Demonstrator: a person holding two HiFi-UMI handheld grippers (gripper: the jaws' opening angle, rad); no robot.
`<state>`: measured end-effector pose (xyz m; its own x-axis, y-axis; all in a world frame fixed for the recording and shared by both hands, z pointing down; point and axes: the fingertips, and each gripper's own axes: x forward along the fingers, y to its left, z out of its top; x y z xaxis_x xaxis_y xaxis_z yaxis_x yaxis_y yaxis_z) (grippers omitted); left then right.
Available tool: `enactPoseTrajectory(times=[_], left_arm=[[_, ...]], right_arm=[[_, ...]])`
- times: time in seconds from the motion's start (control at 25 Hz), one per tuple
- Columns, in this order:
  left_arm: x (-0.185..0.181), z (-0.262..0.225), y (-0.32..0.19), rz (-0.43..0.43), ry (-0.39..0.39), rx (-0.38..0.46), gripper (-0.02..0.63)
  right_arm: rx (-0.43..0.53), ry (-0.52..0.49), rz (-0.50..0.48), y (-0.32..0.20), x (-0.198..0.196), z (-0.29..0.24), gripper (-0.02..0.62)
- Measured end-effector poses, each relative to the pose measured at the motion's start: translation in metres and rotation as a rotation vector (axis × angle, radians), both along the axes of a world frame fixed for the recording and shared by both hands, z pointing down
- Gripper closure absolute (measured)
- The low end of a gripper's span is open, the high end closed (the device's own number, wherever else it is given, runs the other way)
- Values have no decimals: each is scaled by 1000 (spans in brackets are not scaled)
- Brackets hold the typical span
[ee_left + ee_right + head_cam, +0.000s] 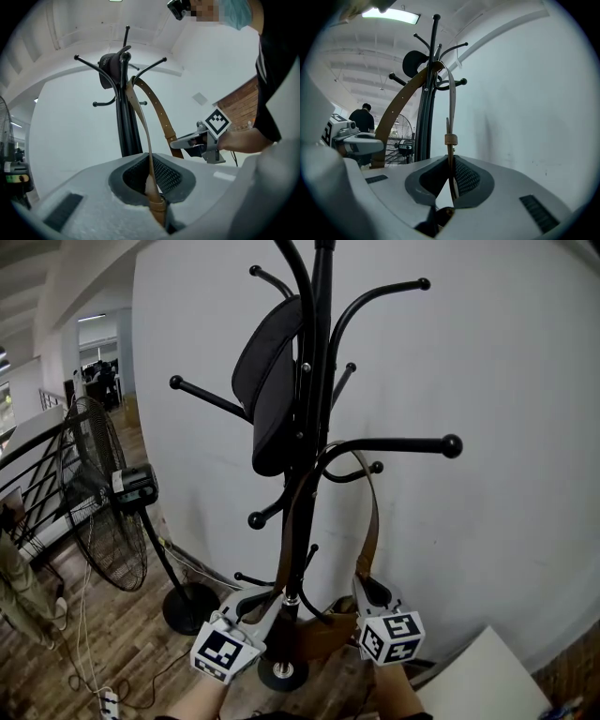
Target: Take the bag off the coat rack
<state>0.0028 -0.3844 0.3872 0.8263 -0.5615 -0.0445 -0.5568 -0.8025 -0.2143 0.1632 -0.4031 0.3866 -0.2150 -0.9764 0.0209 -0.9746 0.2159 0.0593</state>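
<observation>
A black coat rack point(317, 381) stands against the white wall, and a dark cap point(270, 381) hangs on an upper hook. The brown bag point(323, 636) hangs low by its leather strap point(372, 521), which loops over a middle hook point(394, 444). My left gripper point(258, 601) is shut on the strap's left run point(149, 180), low by the pole. My right gripper point(367, 585) is shut on the right run point(450, 161), just below its small leather loop point(450, 139). Each gripper shows in the other's view: the right gripper point(187, 140) and the left gripper point(356, 140).
A black standing fan point(103, 502) stands left of the rack, with cables and a power strip point(105, 701) on the wooden floor. A white tabletop corner point(478, 681) lies at the lower right. Railings run along the far left. A person point(363, 119) stands far behind.
</observation>
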Motion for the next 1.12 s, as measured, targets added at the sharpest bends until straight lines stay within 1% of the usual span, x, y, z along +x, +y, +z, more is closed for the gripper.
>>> enactPoseTrajectory(times=[0.24,0.6,0.88,1.12], left_arm=[[2,-5,7,8,-4,11,591],[5,-12,18,28,7,16,591],[12,-16,24,50,20,15,589],[20,-28,33,76,26,57,589]], right_arm=[[-12,-26,-12,11,3,-5,569],[-21,-24,-15,22,7,-9,569],[-6,-39,6,29,14,-14,569],[17,-50,9,40,21,-27,569]])
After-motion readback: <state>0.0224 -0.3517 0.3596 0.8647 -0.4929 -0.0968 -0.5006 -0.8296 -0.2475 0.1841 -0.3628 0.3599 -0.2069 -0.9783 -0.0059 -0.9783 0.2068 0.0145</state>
